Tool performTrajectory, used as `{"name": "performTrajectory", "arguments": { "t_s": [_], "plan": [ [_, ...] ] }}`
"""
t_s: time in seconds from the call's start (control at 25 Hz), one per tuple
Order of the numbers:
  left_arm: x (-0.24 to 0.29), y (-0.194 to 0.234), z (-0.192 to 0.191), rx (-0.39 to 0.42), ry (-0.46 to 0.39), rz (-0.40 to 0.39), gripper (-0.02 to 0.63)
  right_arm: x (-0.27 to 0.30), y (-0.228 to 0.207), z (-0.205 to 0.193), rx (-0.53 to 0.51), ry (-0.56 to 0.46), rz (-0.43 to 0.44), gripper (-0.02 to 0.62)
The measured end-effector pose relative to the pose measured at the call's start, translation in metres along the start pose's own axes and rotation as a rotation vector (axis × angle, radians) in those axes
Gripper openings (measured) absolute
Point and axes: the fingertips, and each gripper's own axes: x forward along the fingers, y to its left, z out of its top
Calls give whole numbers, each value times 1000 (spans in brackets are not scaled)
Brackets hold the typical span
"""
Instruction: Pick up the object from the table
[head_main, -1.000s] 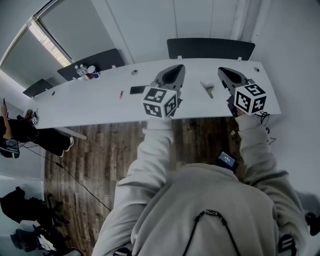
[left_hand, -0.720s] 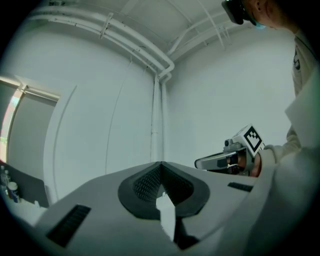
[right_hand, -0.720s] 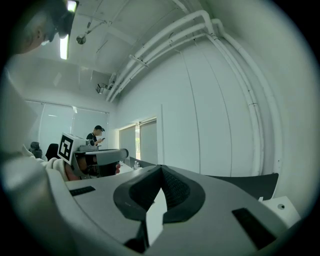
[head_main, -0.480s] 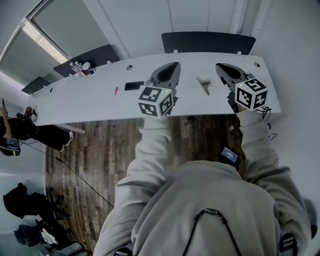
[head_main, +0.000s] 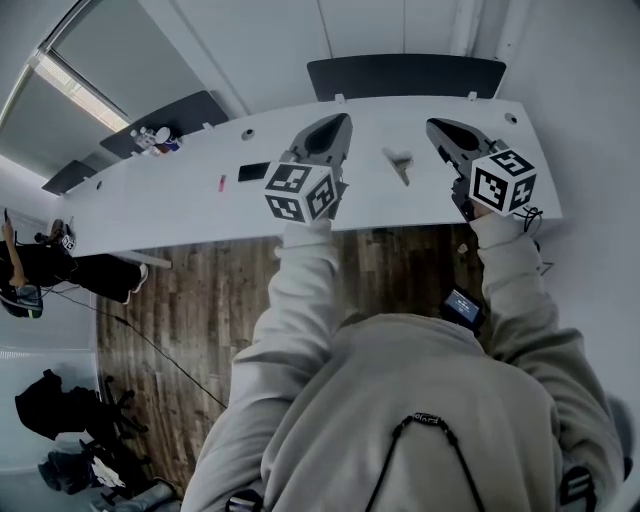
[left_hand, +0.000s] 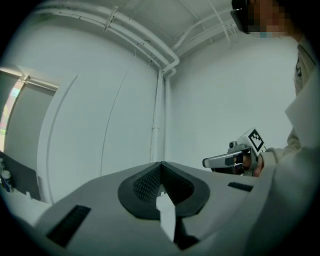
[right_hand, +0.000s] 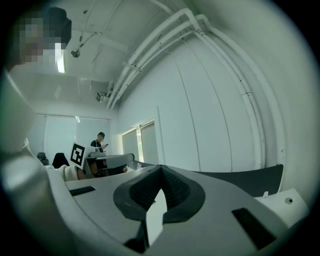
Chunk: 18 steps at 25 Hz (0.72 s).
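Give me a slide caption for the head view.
Left gripper and right gripper, both shut and empty, held level over the white table, flanking a small grey object.

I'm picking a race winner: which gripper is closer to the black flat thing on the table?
Left. The left gripper hangs just right of the black flat thing; the right gripper is farther right, beyond the small grey object.

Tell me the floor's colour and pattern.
The floor is dark brown wood planking, clearest in the head view.
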Motion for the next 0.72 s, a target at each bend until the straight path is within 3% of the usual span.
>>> {"name": "performTrajectory", "arguments": {
  "t_s": [0.32,0.56,0.72],
  "plan": [
    [24,6,-14,38,49,-33,2,7,-32,-15,36,4,0,18],
    [55,45,-10,32,-3,-26,2,36,-57,-3,41,-44,11,18],
    [79,90,-6,-16,-48,-21,2,64,-80,8,10,-39,-16,18]
  ]
}}
